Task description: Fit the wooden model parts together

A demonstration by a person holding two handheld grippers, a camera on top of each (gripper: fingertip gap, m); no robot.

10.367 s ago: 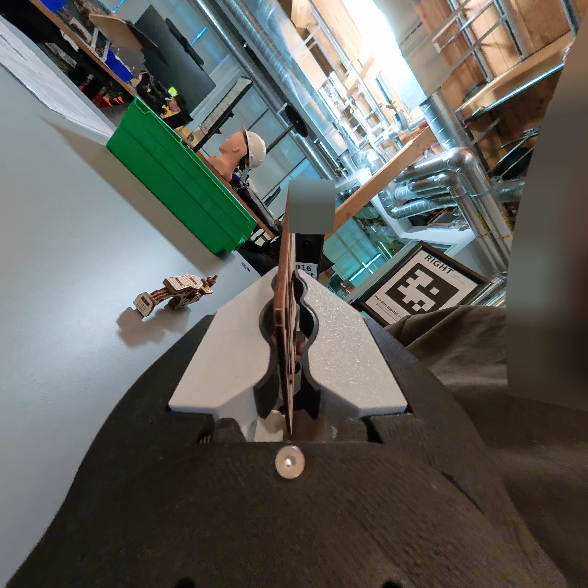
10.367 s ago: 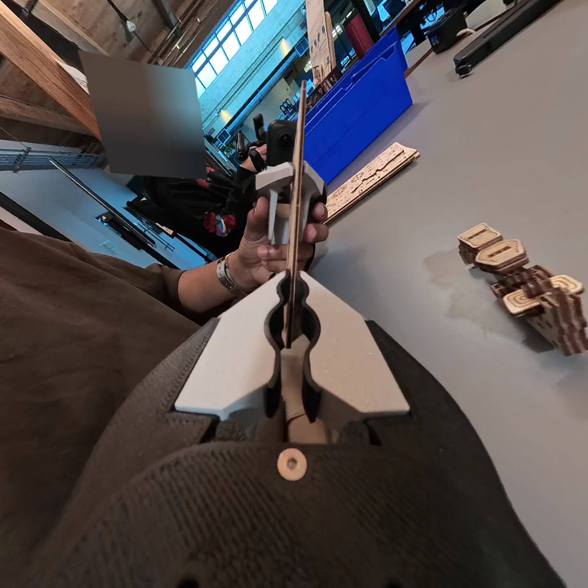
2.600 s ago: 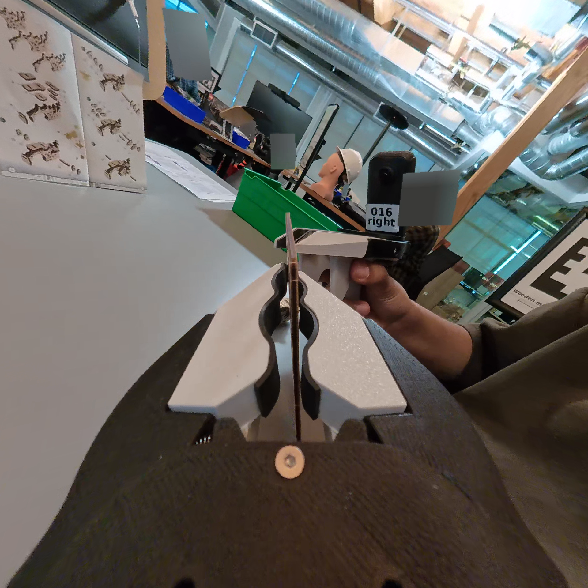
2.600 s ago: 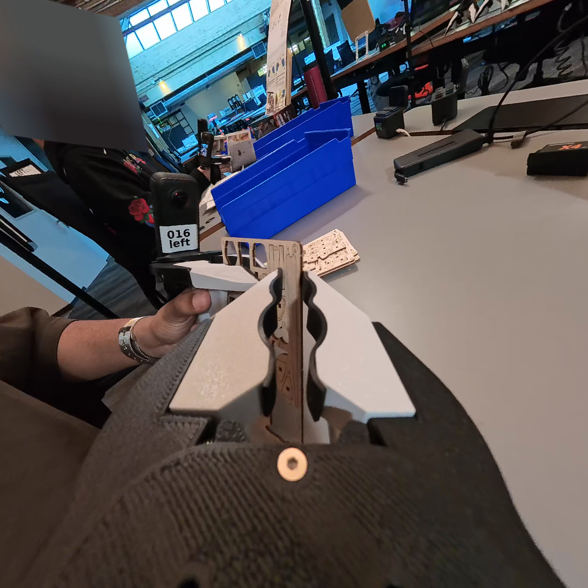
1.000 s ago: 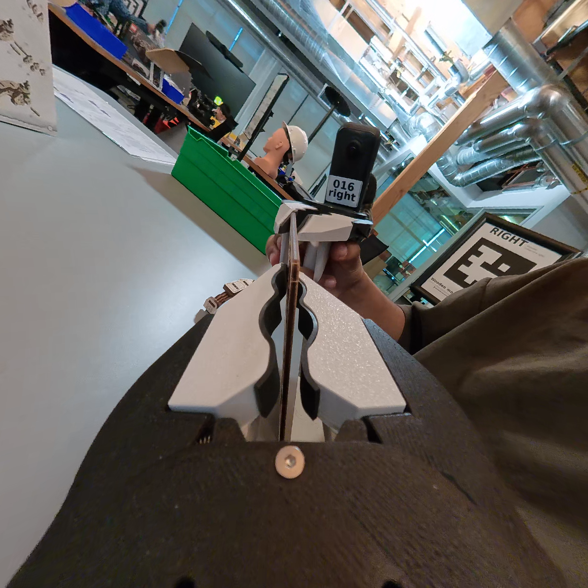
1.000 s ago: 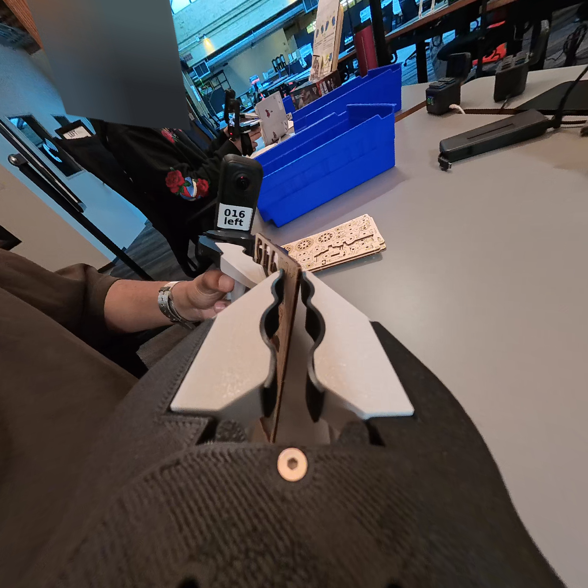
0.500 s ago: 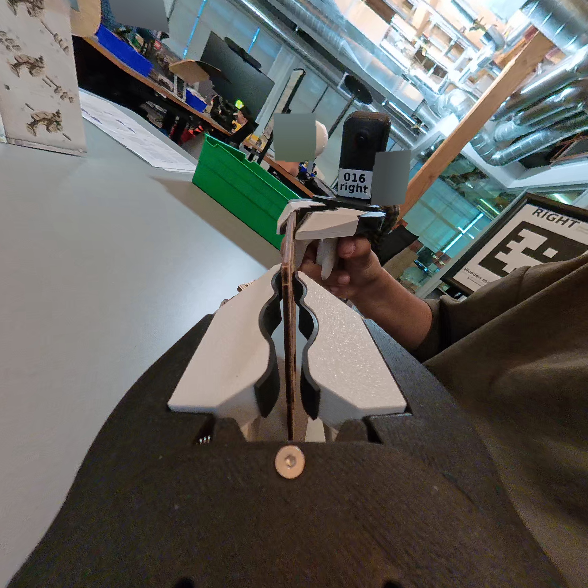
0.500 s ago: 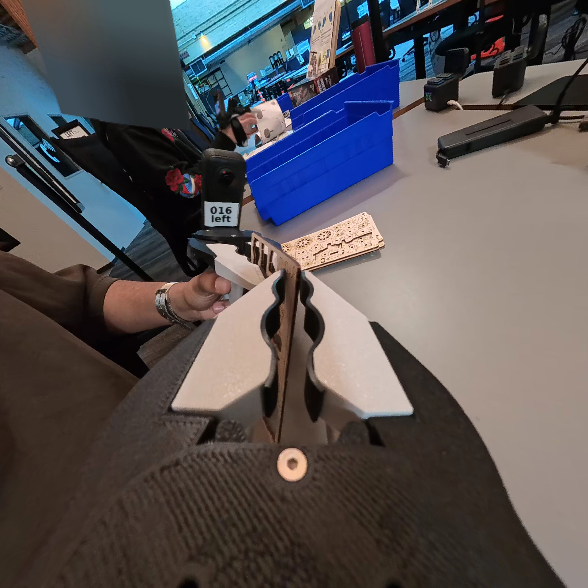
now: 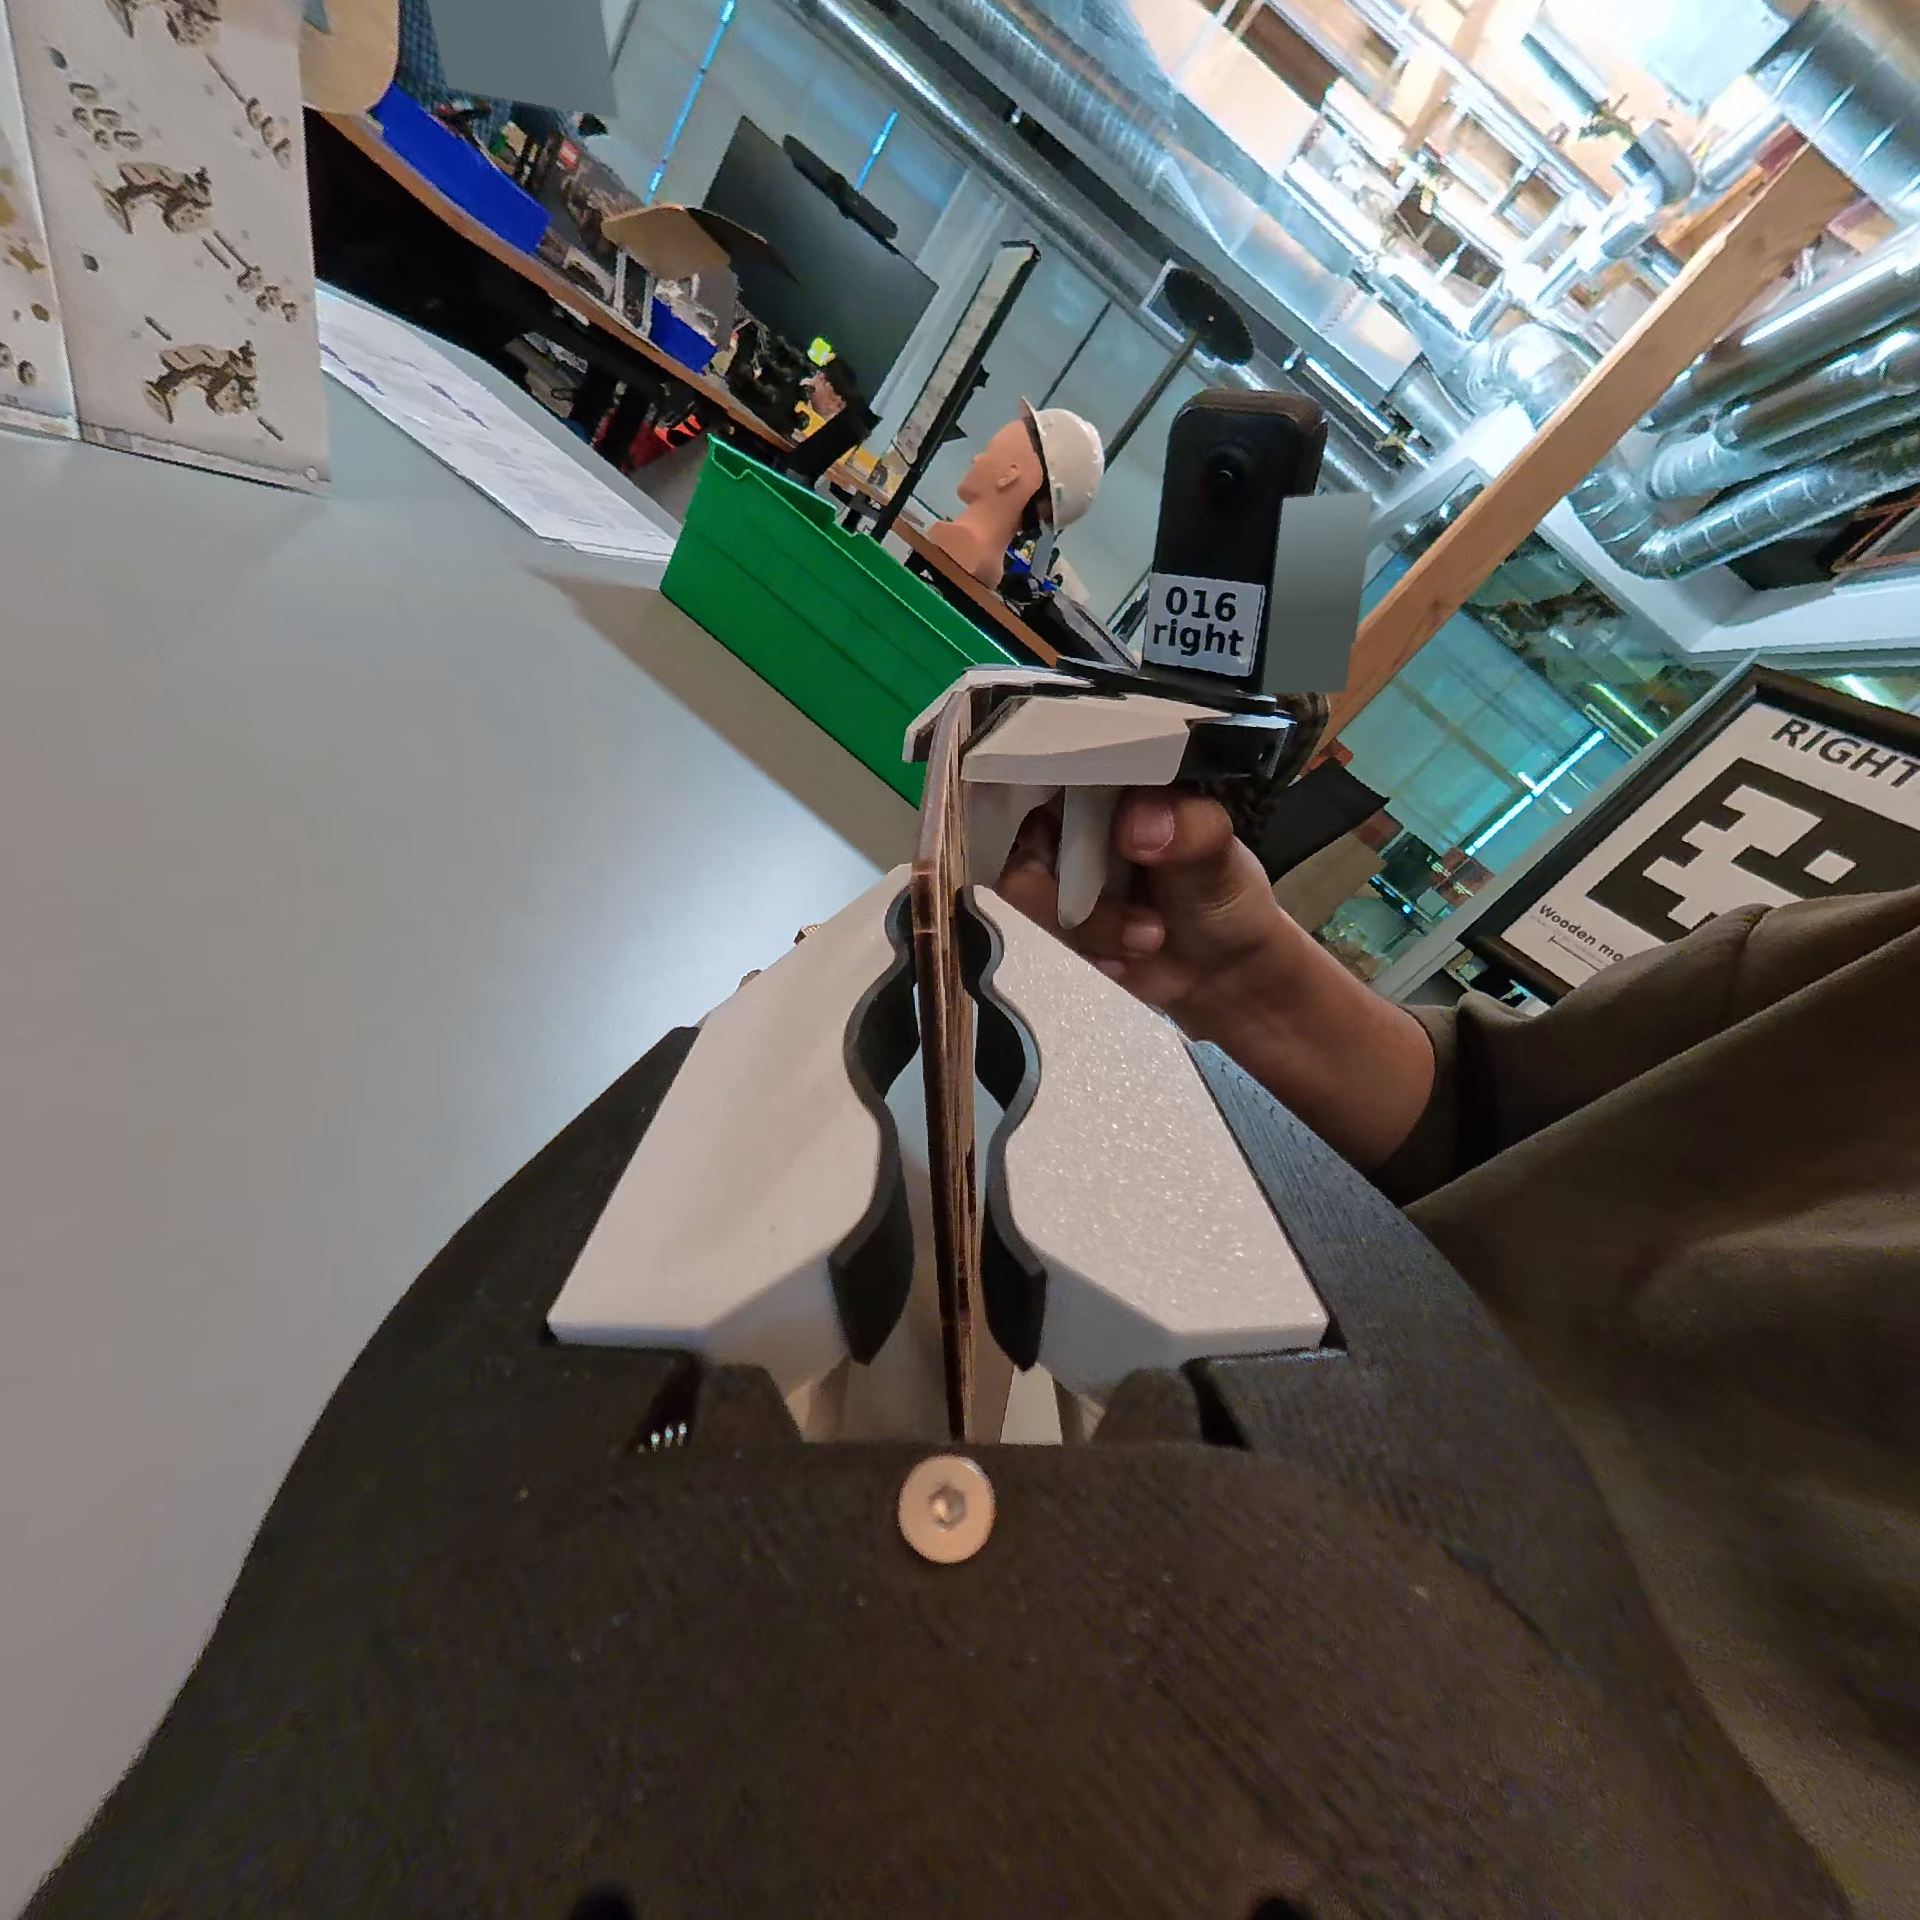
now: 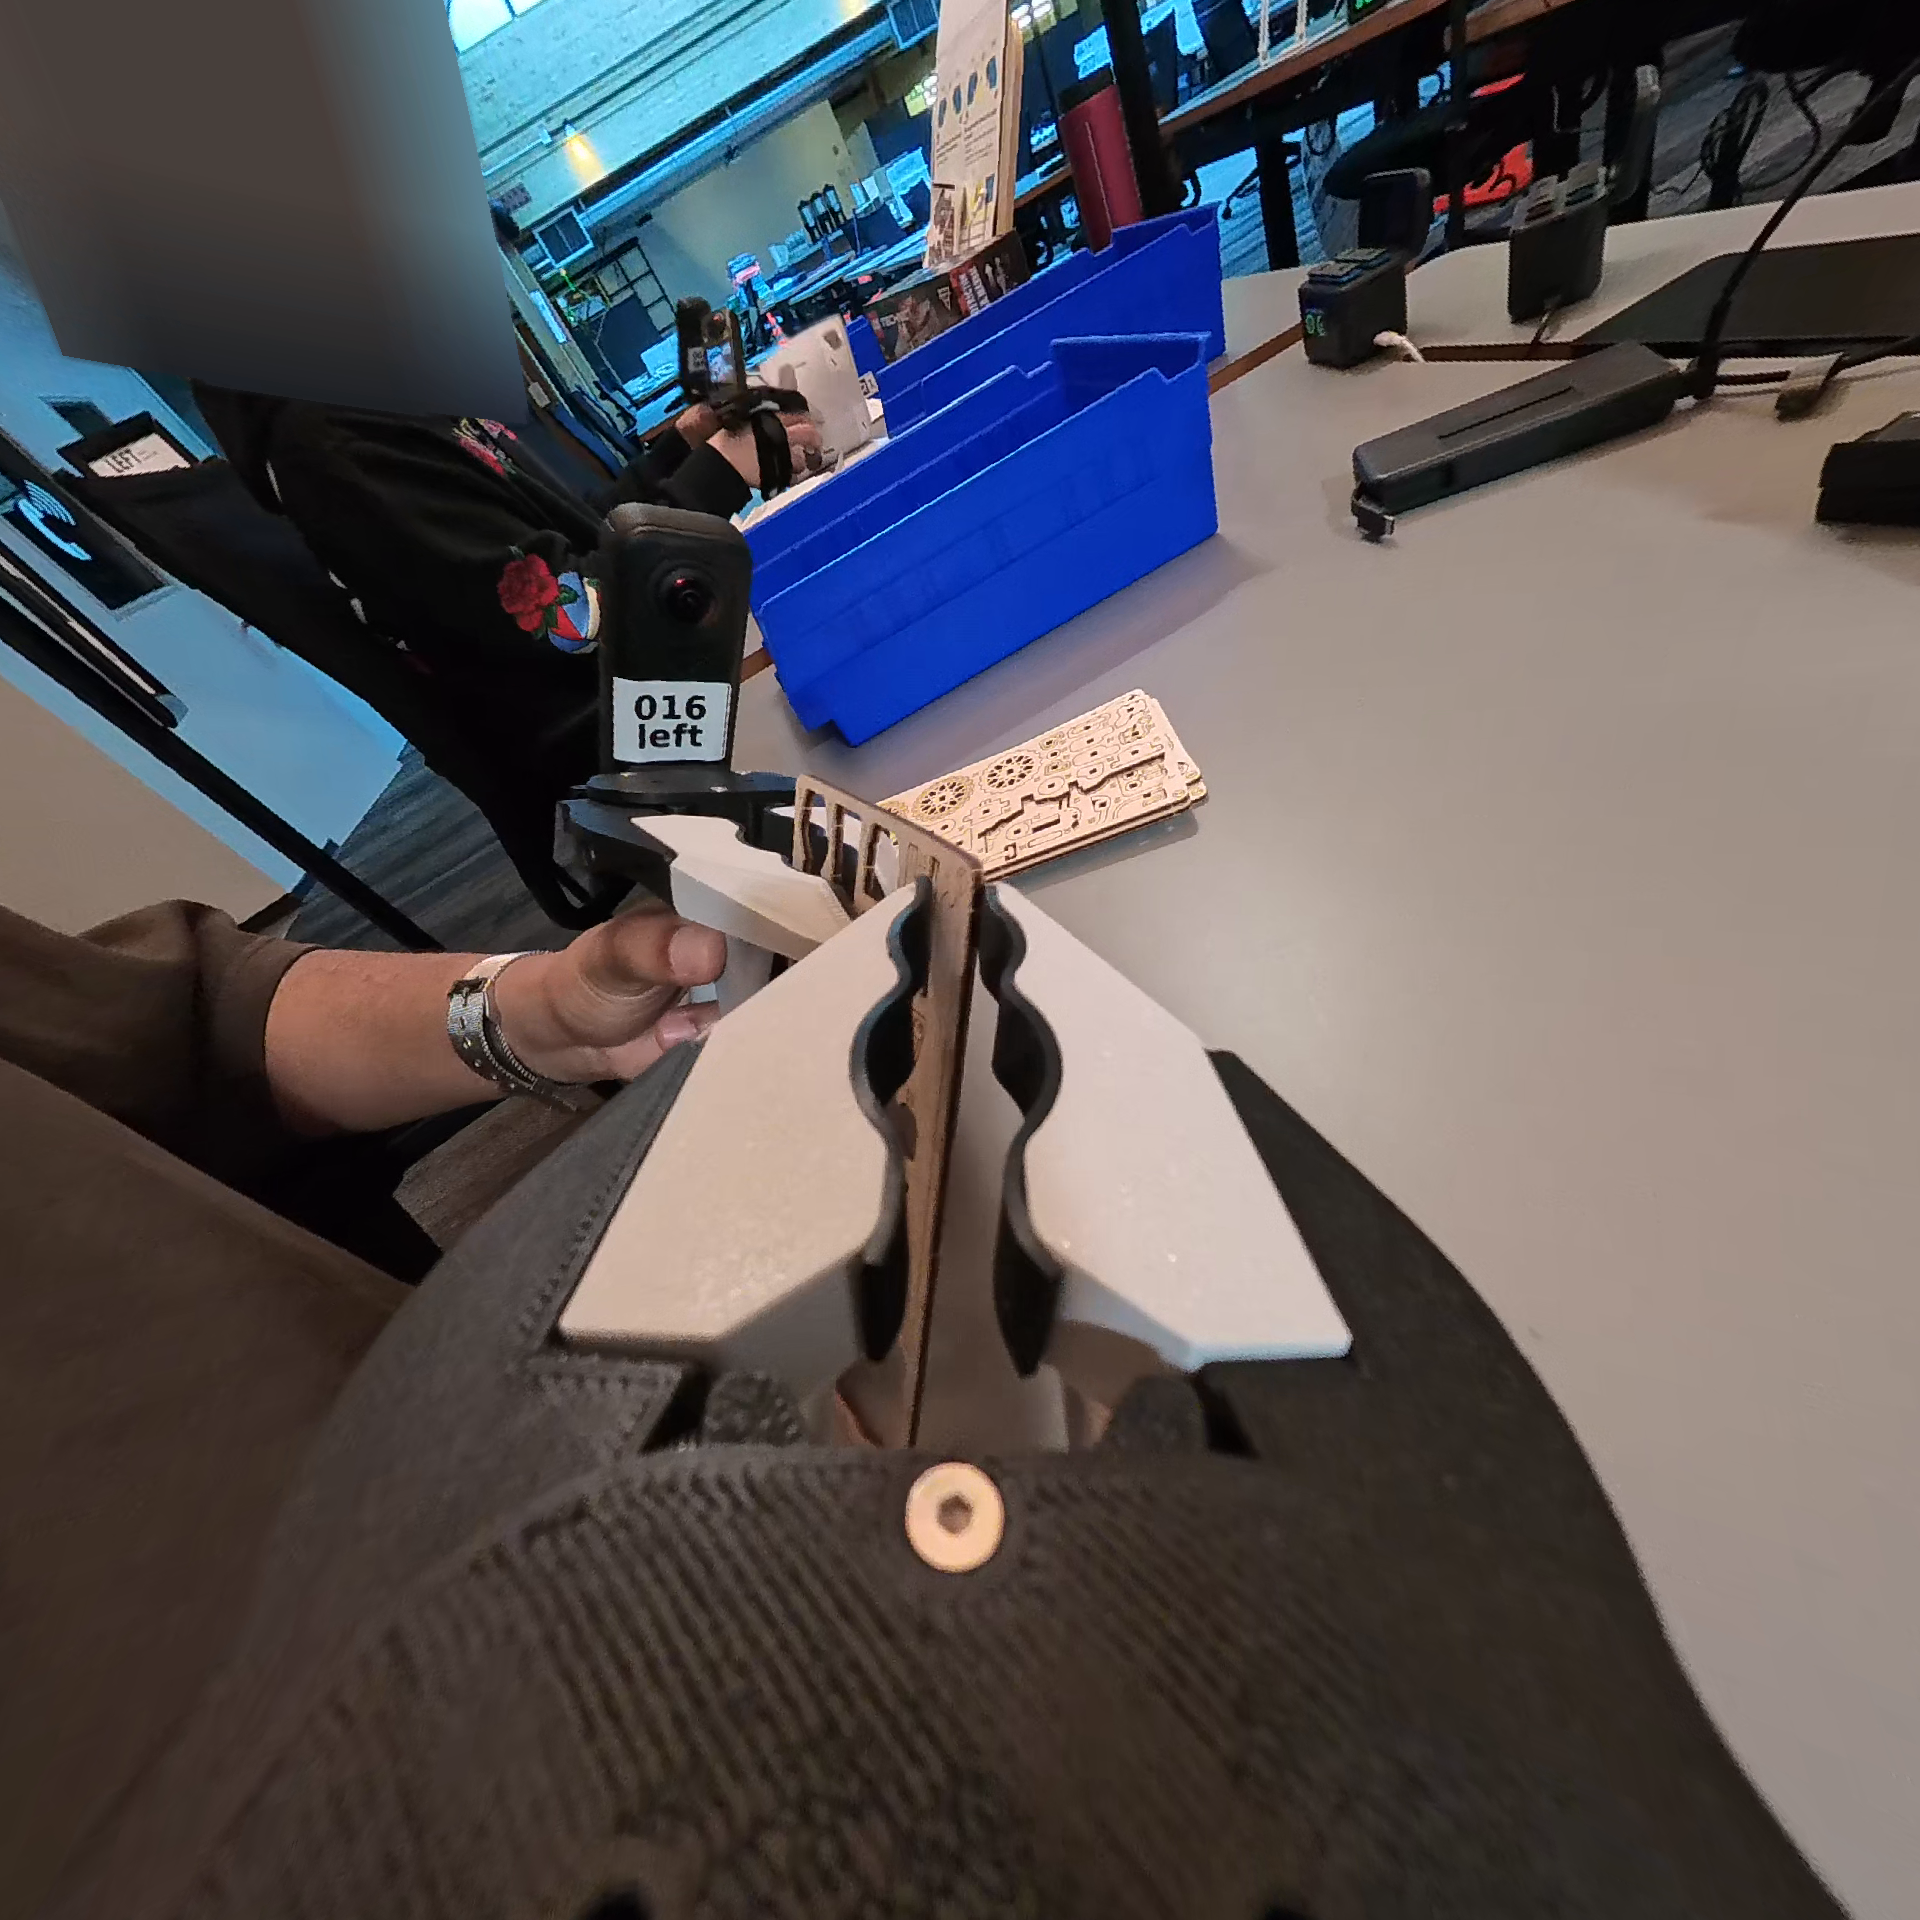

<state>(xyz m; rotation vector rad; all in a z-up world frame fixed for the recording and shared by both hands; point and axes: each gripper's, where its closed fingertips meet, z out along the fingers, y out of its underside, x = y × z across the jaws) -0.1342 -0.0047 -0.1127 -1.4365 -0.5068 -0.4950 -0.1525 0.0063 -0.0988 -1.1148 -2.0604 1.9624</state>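
Two grippers, one thin wooden sheet between them. Left gripper (image 9: 948,925) closed on the sheet (image 9: 951,1091), seen edge-on at the centre of the left wrist view, upright between the wavy black pads. Right gripper (image 9: 940,743) just above and behind it in the same frame, its white fingers pinching the top edge of the same sheet, a hand (image 9: 1164,904) wrapped around its grip. Black camera (image 9: 1231,540) with a white label standing on top of it.

In the right wrist view — right gripper (image 10: 948,904) clamped on the sheet (image 10: 935,1091), again edge-on and slightly tilted, at the centre of the frame. Cut-out slots of the sheet visible past the fingertips, toward centre left. Left gripper (image 10: 769,894) there too, holding the far end, with a hand (image 10: 613,997) and a wristwatch (image 10: 478,1023) at the left edge. Sheet held in the air above the grey table (image 10: 1507,935), not touching it.

Flat on the table, right of centre: a stack of pale laser-cut sheets (image 10: 1049,795). Behind it, upper centre, blue bins (image 10: 997,540). Upper right — black devices and cables (image 10: 1517,426).

Left wrist view: green bin (image 9: 810,623) at upper centre, mannequin head with white helmet (image 9: 1039,488) behind it, instruction pages (image 9: 156,239) at upper left, a framed marker board (image 9: 1714,842) at right.
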